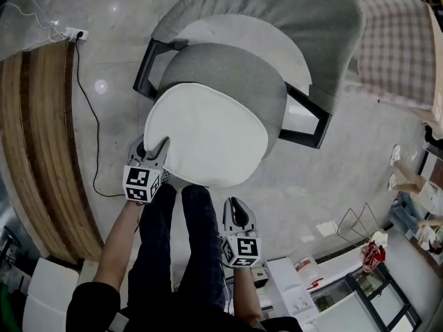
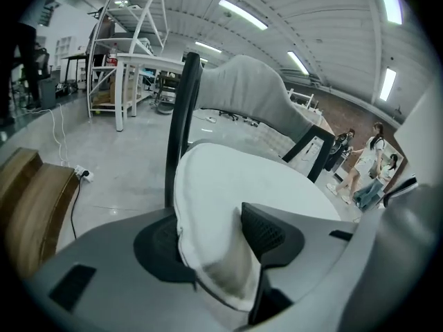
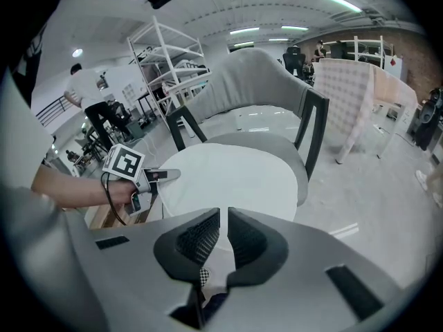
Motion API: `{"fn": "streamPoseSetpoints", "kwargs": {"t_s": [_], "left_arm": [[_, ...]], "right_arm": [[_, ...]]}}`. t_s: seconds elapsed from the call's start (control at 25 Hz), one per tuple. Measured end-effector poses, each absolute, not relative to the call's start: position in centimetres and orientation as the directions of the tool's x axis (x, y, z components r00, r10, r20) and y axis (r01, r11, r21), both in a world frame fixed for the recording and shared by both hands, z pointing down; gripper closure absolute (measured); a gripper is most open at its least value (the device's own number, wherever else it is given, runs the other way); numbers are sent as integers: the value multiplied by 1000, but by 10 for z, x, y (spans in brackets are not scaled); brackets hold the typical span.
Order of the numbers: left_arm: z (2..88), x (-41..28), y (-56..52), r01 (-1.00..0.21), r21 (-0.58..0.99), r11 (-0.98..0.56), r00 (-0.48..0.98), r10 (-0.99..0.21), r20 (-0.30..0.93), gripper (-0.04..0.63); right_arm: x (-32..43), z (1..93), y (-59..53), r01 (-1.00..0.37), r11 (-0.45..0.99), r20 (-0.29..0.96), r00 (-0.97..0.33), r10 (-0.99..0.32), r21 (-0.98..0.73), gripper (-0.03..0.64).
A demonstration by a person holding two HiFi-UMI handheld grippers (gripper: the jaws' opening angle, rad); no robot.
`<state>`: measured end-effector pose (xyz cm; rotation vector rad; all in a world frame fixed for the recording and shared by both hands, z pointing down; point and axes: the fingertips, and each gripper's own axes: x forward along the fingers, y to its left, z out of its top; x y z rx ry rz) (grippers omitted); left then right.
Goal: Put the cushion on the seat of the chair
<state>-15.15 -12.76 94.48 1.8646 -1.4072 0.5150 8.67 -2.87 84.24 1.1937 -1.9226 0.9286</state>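
Note:
A white cushion (image 1: 208, 133) (image 2: 242, 178) (image 3: 228, 175) lies flat on the grey seat (image 1: 235, 71) of a chair with a grey curved backrest (image 1: 297, 19) and a black frame. My left gripper (image 1: 156, 147) (image 2: 214, 234) is at the cushion's near left edge. That edge sits between its jaws, which stand apart and open around the soft rim. My right gripper (image 1: 237, 209) (image 3: 223, 216) hangs lower, in front of the chair and off the cushion. Its jaws are shut with nothing between them. The right gripper view also shows the left gripper (image 3: 149, 176) at the cushion's rim.
A curved wooden bench (image 1: 34, 151) runs along the left, with a power strip (image 1: 76, 33) and black cable on the floor beside it. A checked panel (image 1: 394, 47) stands at the back right. White furniture (image 1: 304, 289) and seated people (image 1: 415, 185) are at the right.

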Motion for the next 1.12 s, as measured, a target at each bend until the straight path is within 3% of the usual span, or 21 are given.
{"fn": "streamPoseSetpoints", "kwargs": {"t_s": [0.12,0.4,1.12], "left_arm": [[946,-158,-124,-953,279,-117,287,-640,713,362],[938,-165,-122,-963,258,-82,249,-637,729,318],[885,-173,-86,-972,210,-105,228,-634,739,311]], "right_arm": [[86,839,-30,-921,323,826,-351,-441,-219,561],[85,827,-30,-917,332,812,-362,-458,-222,561],[75,784,-28,-897,374,748,-414,-518,-237,561]]}}
